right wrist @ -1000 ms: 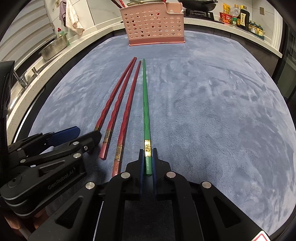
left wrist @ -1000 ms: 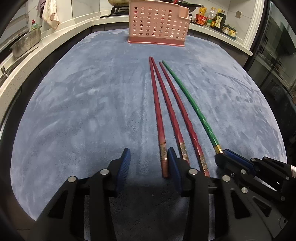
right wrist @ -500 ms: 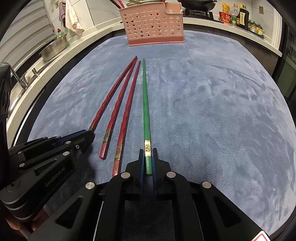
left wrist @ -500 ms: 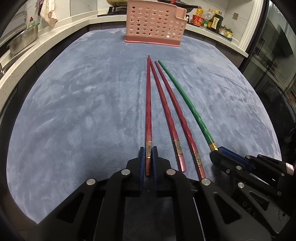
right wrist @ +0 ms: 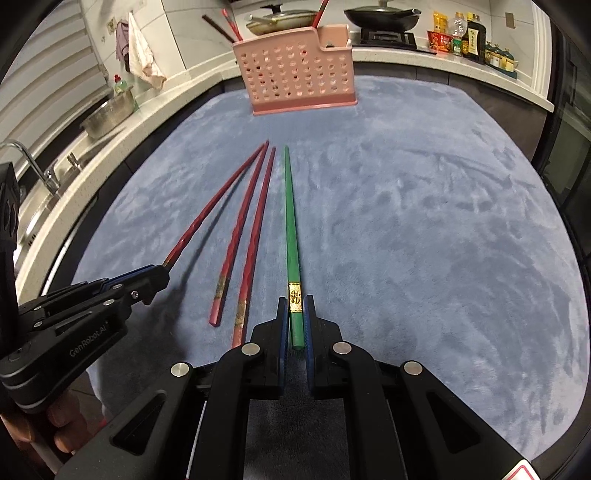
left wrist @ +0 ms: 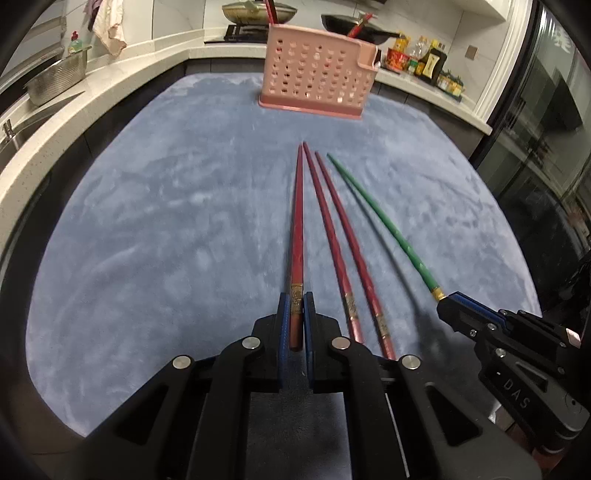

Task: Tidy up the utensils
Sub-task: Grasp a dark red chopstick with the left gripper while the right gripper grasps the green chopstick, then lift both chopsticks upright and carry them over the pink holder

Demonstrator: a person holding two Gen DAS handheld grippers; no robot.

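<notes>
My left gripper [left wrist: 295,301] is shut on the thick end of a red chopstick [left wrist: 297,236] and holds it lifted above the blue mat. My right gripper [right wrist: 295,302] is shut on the thick end of a green chopstick [right wrist: 290,221], also raised. Two more red chopsticks [left wrist: 341,254] lie on the mat between them; they also show in the right wrist view [right wrist: 243,240]. A pink perforated utensil basket [left wrist: 317,72] stands at the far end of the mat and also shows in the right wrist view [right wrist: 295,70], with several chopsticks standing in it.
A blue-grey mat [left wrist: 166,221] covers the table. A white counter [left wrist: 44,122] runs around the left and back, with a metal colander [left wrist: 55,79], a sink tap [right wrist: 33,166], pans on a stove [right wrist: 380,16] and bottles [left wrist: 424,59]. A dark glass door [left wrist: 546,129] is at the right.
My left gripper closed on the leftmost red chopstick and lifted it. My right gripper, holding the green chopstick throughout, rose too. Both have moved closer to the basket.
</notes>
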